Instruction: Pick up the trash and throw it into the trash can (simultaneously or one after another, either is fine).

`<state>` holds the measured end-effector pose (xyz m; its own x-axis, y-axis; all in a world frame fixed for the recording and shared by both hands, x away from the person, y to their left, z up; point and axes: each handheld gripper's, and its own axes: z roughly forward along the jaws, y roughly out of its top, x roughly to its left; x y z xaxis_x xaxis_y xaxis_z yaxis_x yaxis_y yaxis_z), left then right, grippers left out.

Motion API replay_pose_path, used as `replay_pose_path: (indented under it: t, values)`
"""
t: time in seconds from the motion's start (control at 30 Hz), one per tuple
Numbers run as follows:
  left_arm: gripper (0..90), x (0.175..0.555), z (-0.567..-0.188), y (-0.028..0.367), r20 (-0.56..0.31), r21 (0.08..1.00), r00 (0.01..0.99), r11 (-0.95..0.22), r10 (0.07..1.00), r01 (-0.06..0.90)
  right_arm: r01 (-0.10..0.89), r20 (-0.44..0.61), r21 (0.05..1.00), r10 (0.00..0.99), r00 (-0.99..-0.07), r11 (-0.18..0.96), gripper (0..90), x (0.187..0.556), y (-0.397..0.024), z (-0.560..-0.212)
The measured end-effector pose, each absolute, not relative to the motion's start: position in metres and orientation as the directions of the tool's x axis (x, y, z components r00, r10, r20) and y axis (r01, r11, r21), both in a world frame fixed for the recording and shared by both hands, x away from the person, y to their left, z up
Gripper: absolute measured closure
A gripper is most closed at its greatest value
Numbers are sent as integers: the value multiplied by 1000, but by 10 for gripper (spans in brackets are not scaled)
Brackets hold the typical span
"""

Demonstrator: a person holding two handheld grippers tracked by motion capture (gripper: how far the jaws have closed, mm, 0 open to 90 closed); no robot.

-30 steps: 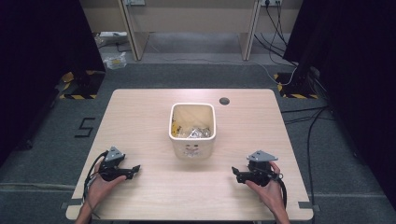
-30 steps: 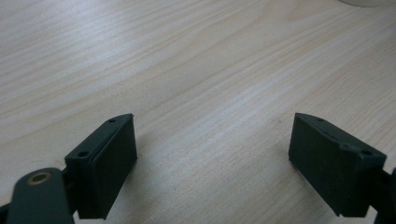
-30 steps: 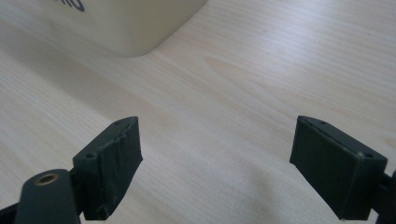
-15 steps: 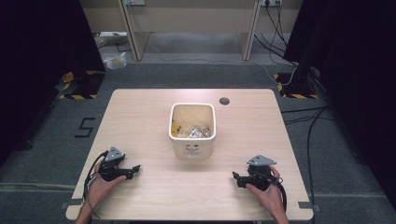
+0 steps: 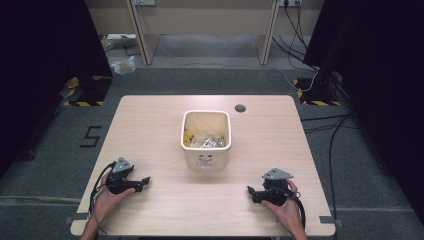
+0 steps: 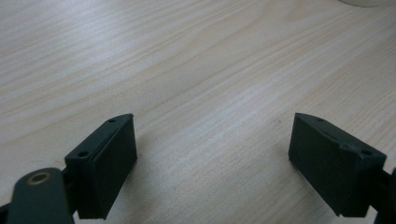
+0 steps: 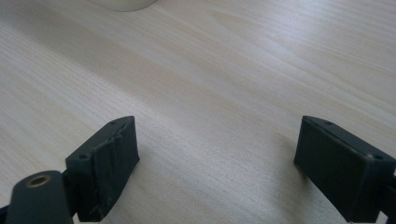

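Both grippers rest low on the table (image 5: 150, 115), one at each near corner, nothing held. Left gripper (image 5: 142, 181) jaws stand wide apart, bare wood between them in the left gripper view (image 6: 212, 154). Right gripper (image 5: 251, 191) same: wide apart, empty (image 7: 217, 163).

The cream bin (image 5: 206, 155) stands ahead of both grippers, between them and well apart from each; its base edge peeks in at the top of the right gripper view (image 7: 123, 4). Inside it: crumpled silvery and yellowish scraps (image 5: 205, 141), too jumbled to count.

Progress, judging by layout: no loose items on the tabletop, everything seems already binned, so the work looks either finished or not begun. Can't tell which.

Counts: one bin, two grippers, one table, one dark round hole (image 5: 240, 107) in the tabletop beyond the bin, on the right gripper's side.
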<state>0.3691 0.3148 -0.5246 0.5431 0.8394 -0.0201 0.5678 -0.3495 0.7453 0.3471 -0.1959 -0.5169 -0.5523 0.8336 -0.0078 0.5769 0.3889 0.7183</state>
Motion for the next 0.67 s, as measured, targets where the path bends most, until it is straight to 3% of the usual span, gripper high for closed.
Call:
replay_pose_path:
  t: [0.67]
  values:
    - [141,369,-525,315,-20,745,542,-349,840,568,576,-18,716,835,-550,394,121,346,-195,-517]
